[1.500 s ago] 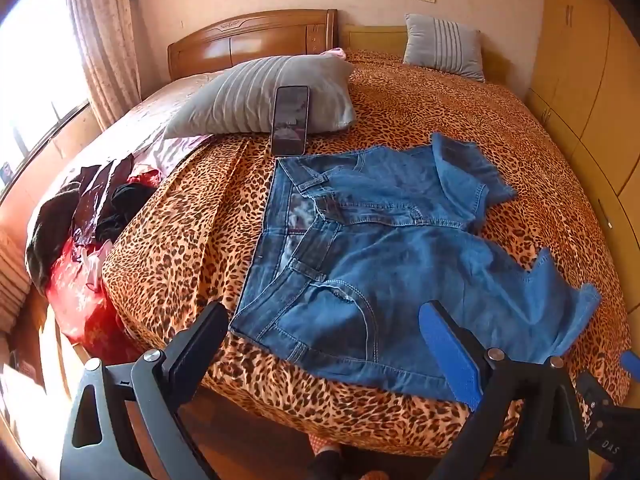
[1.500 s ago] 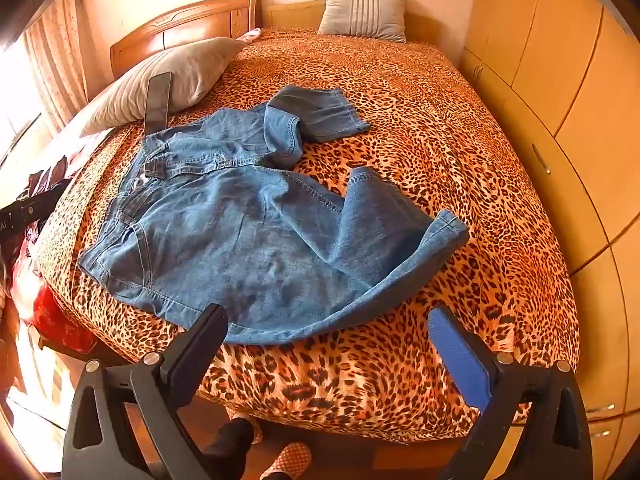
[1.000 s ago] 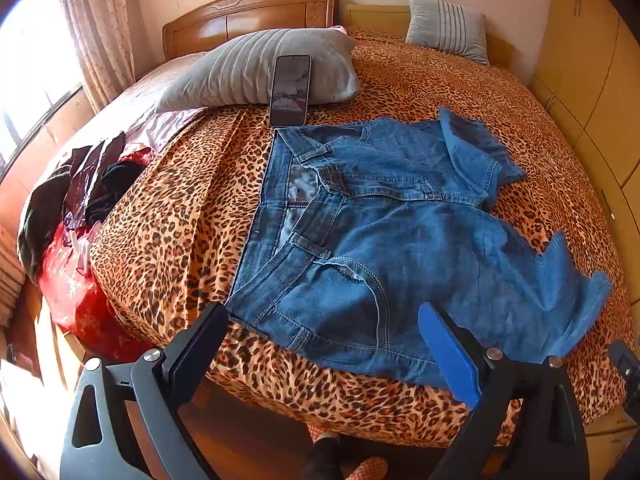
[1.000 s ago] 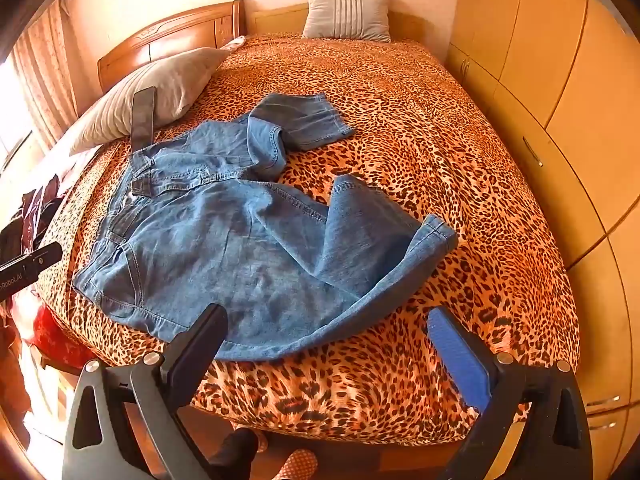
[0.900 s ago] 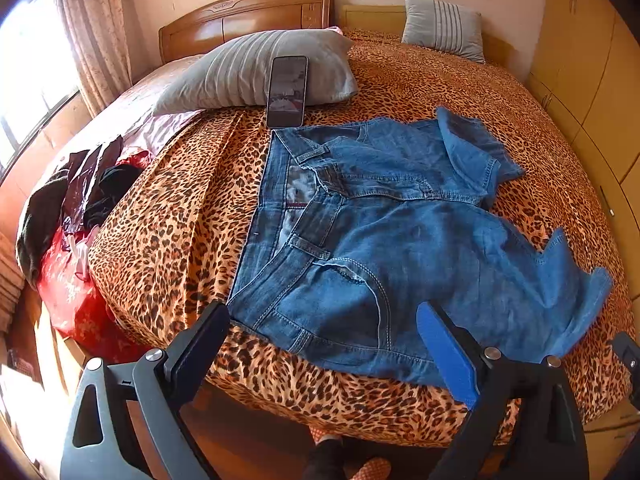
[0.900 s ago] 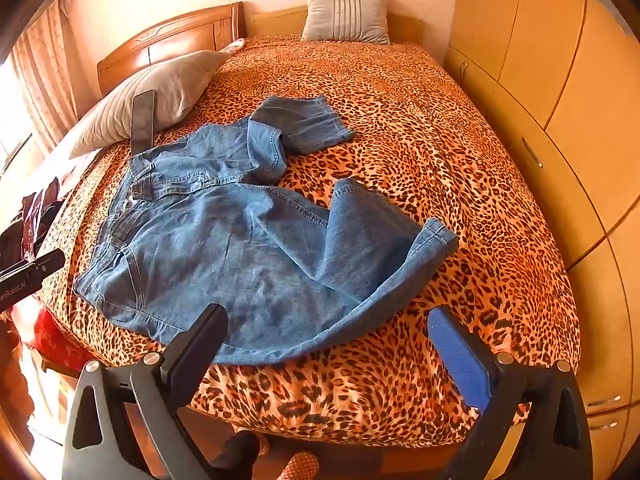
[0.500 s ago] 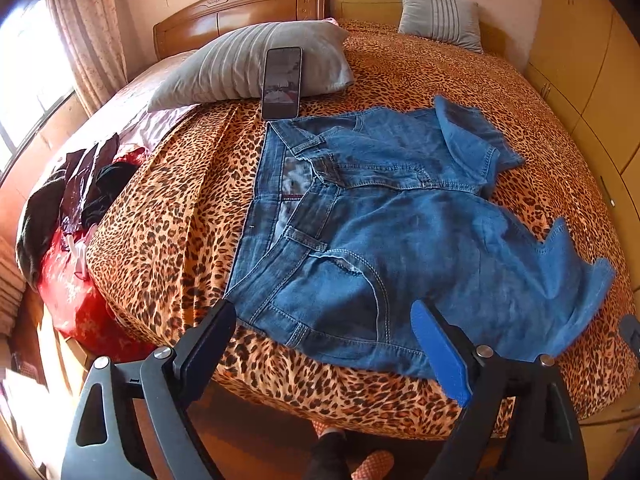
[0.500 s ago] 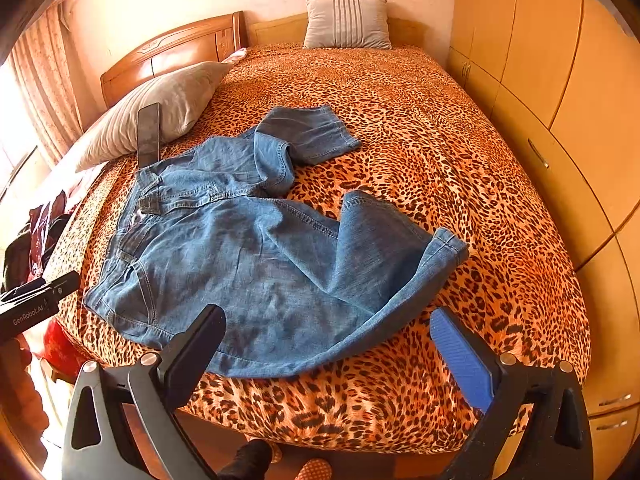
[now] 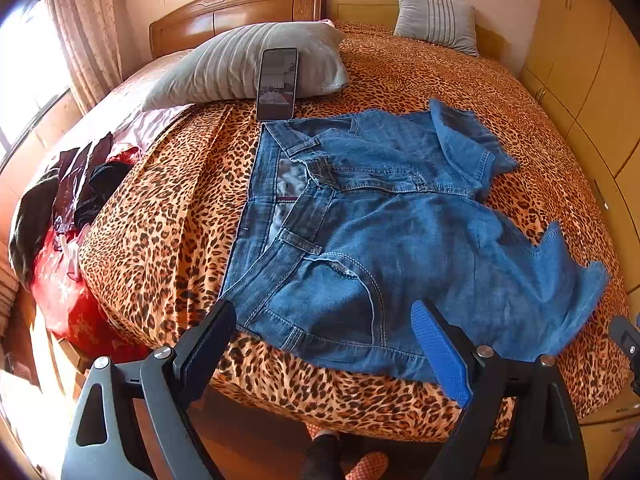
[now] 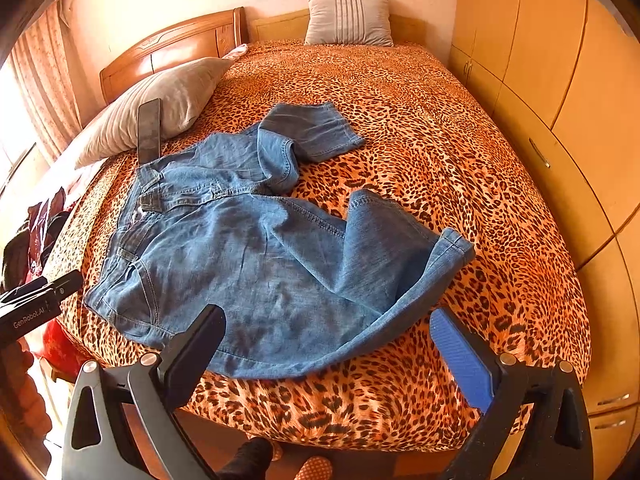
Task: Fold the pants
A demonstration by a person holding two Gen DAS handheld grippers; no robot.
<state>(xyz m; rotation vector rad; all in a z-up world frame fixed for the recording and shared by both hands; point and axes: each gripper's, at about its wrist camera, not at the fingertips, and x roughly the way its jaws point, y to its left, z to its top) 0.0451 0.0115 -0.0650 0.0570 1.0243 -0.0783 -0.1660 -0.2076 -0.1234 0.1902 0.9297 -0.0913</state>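
Two hand-held grippers hover at the bed's (image 9: 168,208) near edge: the left hand-held gripper (image 9: 324,336) and right hand-held gripper (image 10: 328,340) both gape wide, holding nothing. Centre frame, the jeans (image 9: 380,232) lie spread and rumpled, legs splayed, one cuff turned back. No fold looks made yet; all folding remains.

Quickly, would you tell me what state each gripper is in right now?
Left gripper: open, holding nothing, above the jeans.
Right gripper: open, holding nothing.
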